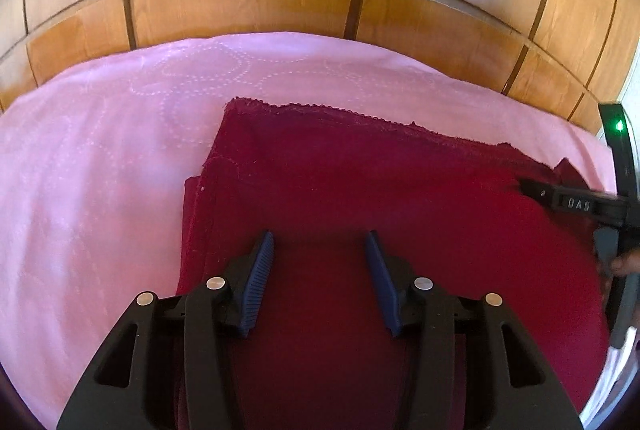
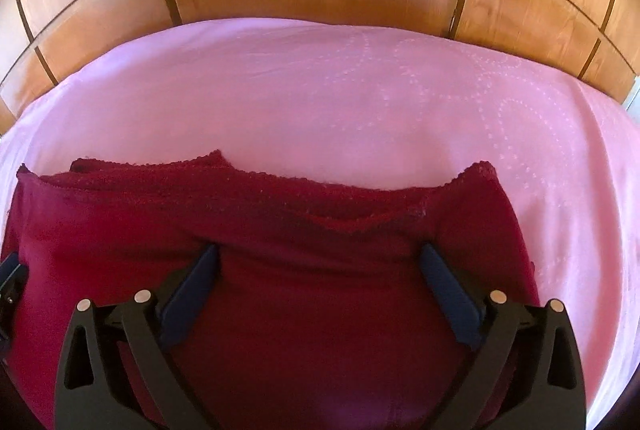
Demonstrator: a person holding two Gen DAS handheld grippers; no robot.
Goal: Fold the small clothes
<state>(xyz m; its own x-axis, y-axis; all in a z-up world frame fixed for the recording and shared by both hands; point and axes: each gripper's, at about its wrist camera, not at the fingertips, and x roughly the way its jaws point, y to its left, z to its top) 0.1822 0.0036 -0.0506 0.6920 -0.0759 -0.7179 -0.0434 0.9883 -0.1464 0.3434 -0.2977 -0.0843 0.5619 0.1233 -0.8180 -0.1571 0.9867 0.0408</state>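
- Left tongs (image 1: 320,244) spread open just above the near part of the red garment (image 1: 380,198), gripping nothing
- Right tongs (image 2: 318,256) spread wider still, low over the same garment (image 2: 304,230), empty too; seen from the left as a black finger (image 1: 560,196) at the garment's right edge
- Probably poised at each side to pinch an edge and make the next fold
- Garment spread on the pink bedsheet (image 1: 100,170), dark red, lace-trimmed far edge, layers already doubled along the left side, far hem slightly rumpled
- Wooden panels (image 1: 240,2) behind the bed
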